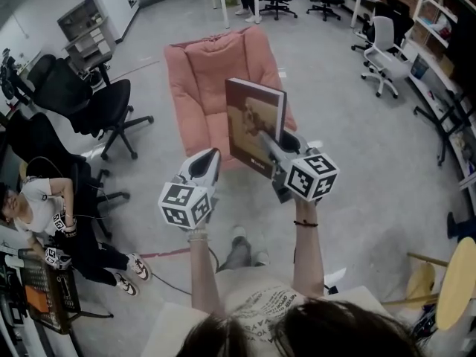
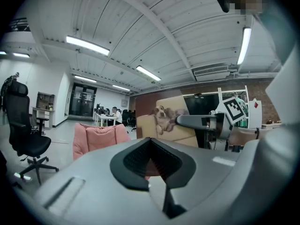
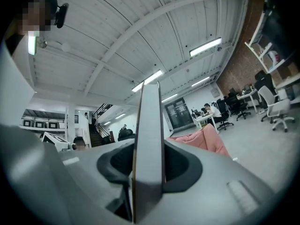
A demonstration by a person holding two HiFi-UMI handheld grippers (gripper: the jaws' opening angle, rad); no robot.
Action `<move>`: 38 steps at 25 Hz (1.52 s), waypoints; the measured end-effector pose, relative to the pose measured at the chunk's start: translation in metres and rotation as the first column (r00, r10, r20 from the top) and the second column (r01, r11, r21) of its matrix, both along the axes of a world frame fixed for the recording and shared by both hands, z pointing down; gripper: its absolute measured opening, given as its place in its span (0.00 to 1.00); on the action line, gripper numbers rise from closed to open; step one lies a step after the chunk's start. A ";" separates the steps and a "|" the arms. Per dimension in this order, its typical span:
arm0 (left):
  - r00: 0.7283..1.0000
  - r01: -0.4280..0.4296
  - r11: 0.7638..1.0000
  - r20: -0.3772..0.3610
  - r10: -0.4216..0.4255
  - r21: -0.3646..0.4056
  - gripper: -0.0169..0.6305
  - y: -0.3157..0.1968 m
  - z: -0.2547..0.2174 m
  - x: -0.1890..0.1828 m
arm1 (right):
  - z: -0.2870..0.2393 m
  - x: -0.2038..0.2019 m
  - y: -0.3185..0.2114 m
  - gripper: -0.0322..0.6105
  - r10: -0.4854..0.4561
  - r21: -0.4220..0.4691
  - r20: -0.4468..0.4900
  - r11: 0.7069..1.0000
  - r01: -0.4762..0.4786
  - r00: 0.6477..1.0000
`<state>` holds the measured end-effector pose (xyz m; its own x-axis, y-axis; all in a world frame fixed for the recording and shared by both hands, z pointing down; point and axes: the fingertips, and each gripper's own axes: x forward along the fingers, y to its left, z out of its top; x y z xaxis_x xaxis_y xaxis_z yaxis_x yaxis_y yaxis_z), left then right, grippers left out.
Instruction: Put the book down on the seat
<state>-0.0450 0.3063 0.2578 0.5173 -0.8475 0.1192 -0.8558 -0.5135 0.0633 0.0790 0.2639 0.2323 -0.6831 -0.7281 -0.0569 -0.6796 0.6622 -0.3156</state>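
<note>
My right gripper (image 1: pixel 277 143) is shut on the lower edge of a hardcover book (image 1: pixel 255 125) and holds it upright in the air. The cover shows a dog (image 2: pixel 164 116). In the right gripper view the book's edge (image 3: pixel 149 144) stands straight up between the jaws. A pink cushioned seat (image 1: pixel 204 80) lies on the floor ahead, beyond the book; it also shows low in both gripper views (image 2: pixel 96 137) (image 3: pixel 206 137). My left gripper (image 1: pixel 210 161) hangs shut and empty to the left of the book, apart from it.
Black office chairs (image 1: pixel 97 103) stand left of the seat. A person (image 1: pixel 44 214) sits on the floor at the left edge. A white office chair (image 1: pixel 383 47), shelves and desks line the right and back. A yellow round top (image 1: pixel 457 281) is near my right.
</note>
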 end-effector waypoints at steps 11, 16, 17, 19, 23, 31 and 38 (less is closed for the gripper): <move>0.999 0.018 0.999 -0.044 -0.020 -0.038 0.02 -0.022 0.018 -0.016 | 0.018 -0.024 -0.024 0.28 -0.035 -0.031 -0.027 0.999 0.034 0.999; 0.998 0.032 0.998 -0.060 -0.035 -0.046 0.02 -0.052 0.031 -0.039 | 0.030 -0.038 -0.048 0.28 -0.033 -0.044 -0.046 0.999 0.031 0.998; 0.997 0.031 0.999 -0.068 -0.033 -0.036 0.02 -0.065 0.028 -0.044 | 0.029 -0.041 -0.059 0.28 -0.026 -0.037 -0.057 0.999 0.024 0.998; 0.997 0.019 1.000 -0.073 -0.020 -0.020 0.02 -0.093 0.023 -0.049 | 0.025 -0.044 -0.082 0.28 -0.008 -0.022 -0.069 1.000 0.007 0.998; 0.997 -0.021 1.000 -0.068 0.021 -0.009 0.02 -0.135 0.013 -0.045 | 0.016 -0.047 -0.119 0.28 0.013 -0.013 -0.074 1.000 -0.014 0.997; 0.995 -0.078 0.997 -0.068 0.076 -0.028 0.02 -0.209 0.011 -0.065 | 0.024 -0.071 -0.186 0.28 0.052 -0.051 -0.068 0.997 -0.056 0.996; 0.990 -0.122 0.992 -0.070 0.119 -0.043 0.02 -0.259 0.015 -0.086 | 0.028 -0.094 -0.230 0.28 0.087 -0.069 -0.069 0.993 -0.092 0.994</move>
